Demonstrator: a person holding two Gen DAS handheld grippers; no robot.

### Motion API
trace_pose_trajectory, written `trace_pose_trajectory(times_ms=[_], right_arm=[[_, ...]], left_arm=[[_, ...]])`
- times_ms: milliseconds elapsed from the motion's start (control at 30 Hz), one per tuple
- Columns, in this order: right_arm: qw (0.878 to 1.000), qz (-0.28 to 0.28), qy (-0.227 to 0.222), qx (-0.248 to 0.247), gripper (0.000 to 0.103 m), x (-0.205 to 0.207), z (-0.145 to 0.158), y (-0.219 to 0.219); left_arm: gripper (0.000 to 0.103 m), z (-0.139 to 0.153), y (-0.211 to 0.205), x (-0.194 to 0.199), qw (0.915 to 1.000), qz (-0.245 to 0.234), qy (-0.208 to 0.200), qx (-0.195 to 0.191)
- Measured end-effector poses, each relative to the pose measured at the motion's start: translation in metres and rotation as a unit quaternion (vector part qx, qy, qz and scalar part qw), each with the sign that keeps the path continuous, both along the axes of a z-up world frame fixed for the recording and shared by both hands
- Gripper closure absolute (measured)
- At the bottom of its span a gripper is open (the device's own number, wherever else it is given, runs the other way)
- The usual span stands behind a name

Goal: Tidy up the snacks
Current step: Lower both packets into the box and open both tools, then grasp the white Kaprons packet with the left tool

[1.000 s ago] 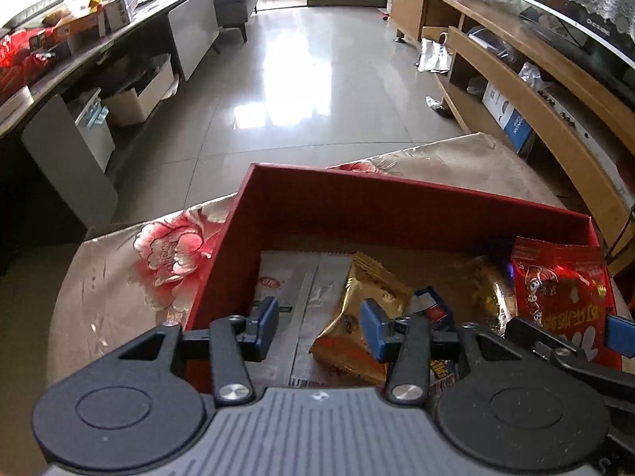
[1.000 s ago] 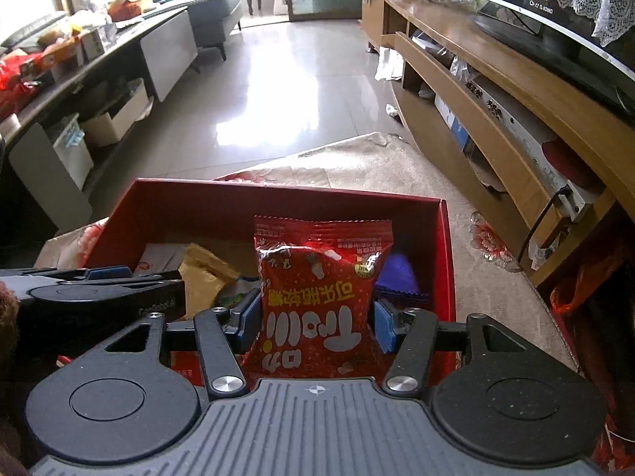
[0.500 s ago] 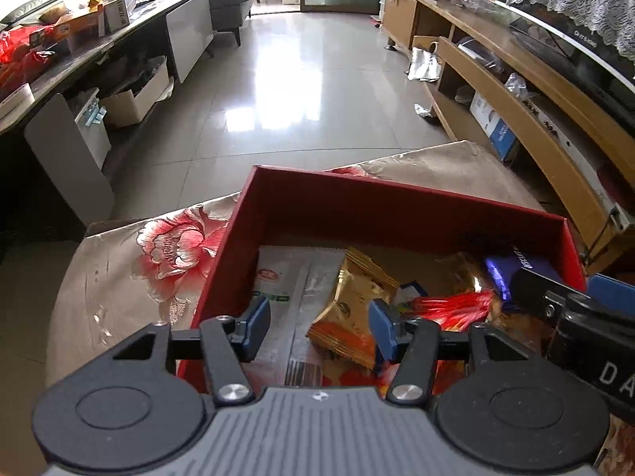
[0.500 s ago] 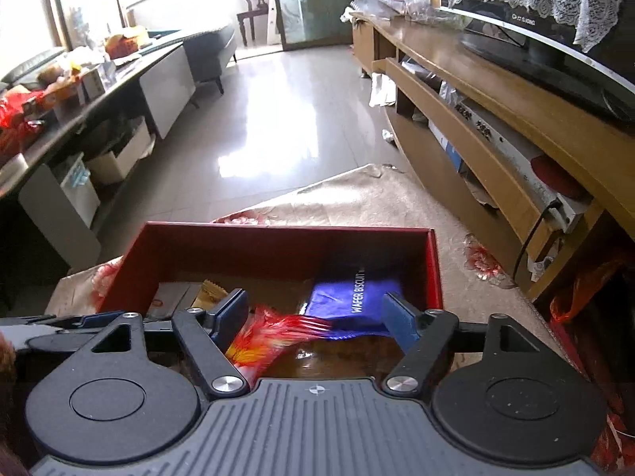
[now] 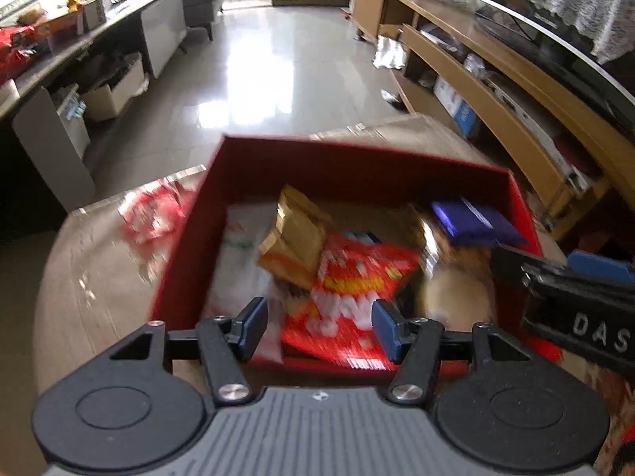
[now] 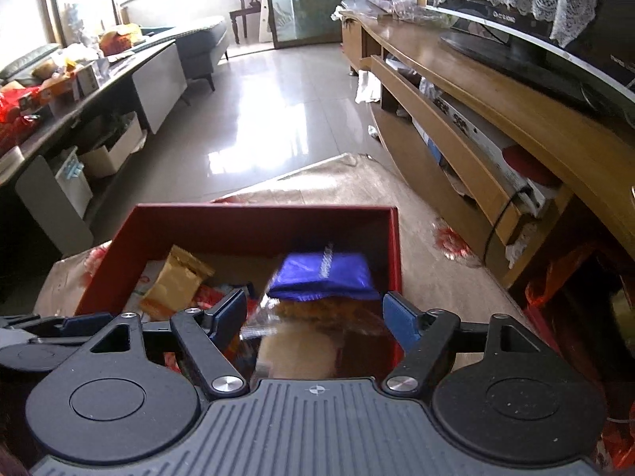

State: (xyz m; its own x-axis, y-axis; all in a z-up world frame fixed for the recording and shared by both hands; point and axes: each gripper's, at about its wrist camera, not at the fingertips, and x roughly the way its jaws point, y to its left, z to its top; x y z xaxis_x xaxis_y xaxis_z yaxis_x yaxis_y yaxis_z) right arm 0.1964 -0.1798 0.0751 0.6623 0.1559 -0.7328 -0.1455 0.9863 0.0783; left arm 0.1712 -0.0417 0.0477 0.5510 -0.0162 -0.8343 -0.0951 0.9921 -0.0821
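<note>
A red box (image 5: 357, 166) sits on a table with a floral cloth (image 5: 99, 261). Inside it lie a red snack bag (image 5: 357, 289), a gold packet (image 5: 297, 238), a blue biscuit pack (image 5: 472, 222) and a white flat packet (image 5: 238, 254). My left gripper (image 5: 319, 327) is open and empty over the box's near edge. My right gripper (image 6: 315, 313) is open and empty above the box's (image 6: 258, 222) right part, just behind the blue pack (image 6: 323, 275); the gold packet (image 6: 174, 281) lies to its left. The right gripper's body shows at the right of the left wrist view (image 5: 575, 297).
A long wooden TV bench (image 6: 496, 119) with a television (image 6: 555, 31) runs along the right. A dark counter with clutter (image 6: 79, 75) and boxes beneath runs along the left. A shiny tiled floor (image 6: 278, 103) lies beyond the table.
My right gripper opened and let go of the red snack bag, which now lies flat in the box. Both grippers have drawn back and risen a little.
</note>
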Motion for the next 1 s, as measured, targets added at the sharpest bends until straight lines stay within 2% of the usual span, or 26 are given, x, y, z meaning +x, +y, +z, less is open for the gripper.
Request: trace_pose_trajectory(times_ms=[67,167,300,433,733,833,900,1000], right_arm=[[1.000,0.000,0.001,-0.004,0.022,-0.006,0.000,-0.002],[1.000,0.001,0.002,-0.007,0.021,-0.018,0.000,-0.009],[1.000,-0.005,0.006,-0.012,0.019,-0.031,-0.001,-0.021],[1.000,-0.013,0.012,-0.001,0.019,-0.042,-0.001,-0.035],[1.000,-0.018,0.025,0.003,0.019,-0.055,-0.009,-0.056],[0.999,-0.020,0.030,0.006,0.018,-0.054,-0.011,-0.061],[0.999,-0.016,0.034,0.008,0.018,-0.053,-0.013,-0.062],[0.999,-0.013,0.043,0.004,0.018,-0.051,-0.017,-0.063]], left_arm=[[0.041,-0.002,-0.006,-0.011,0.9999,-0.010,-0.003,0.002],[0.035,0.000,-0.021,-0.025,0.9990,-0.027,-0.014,0.033],[0.033,-0.003,-0.025,-0.040,0.9993,-0.036,-0.002,0.005],[0.033,-0.014,-0.031,-0.050,0.9991,-0.040,0.014,0.004],[0.032,-0.050,-0.036,-0.033,0.9984,-0.006,0.056,-0.005],[0.026,-0.061,-0.039,-0.028,0.9976,-0.004,0.069,-0.007],[0.020,-0.066,-0.042,-0.028,0.9980,-0.003,0.063,0.005],[0.021,-0.068,-0.047,-0.030,0.9981,-0.006,0.058,0.019]])
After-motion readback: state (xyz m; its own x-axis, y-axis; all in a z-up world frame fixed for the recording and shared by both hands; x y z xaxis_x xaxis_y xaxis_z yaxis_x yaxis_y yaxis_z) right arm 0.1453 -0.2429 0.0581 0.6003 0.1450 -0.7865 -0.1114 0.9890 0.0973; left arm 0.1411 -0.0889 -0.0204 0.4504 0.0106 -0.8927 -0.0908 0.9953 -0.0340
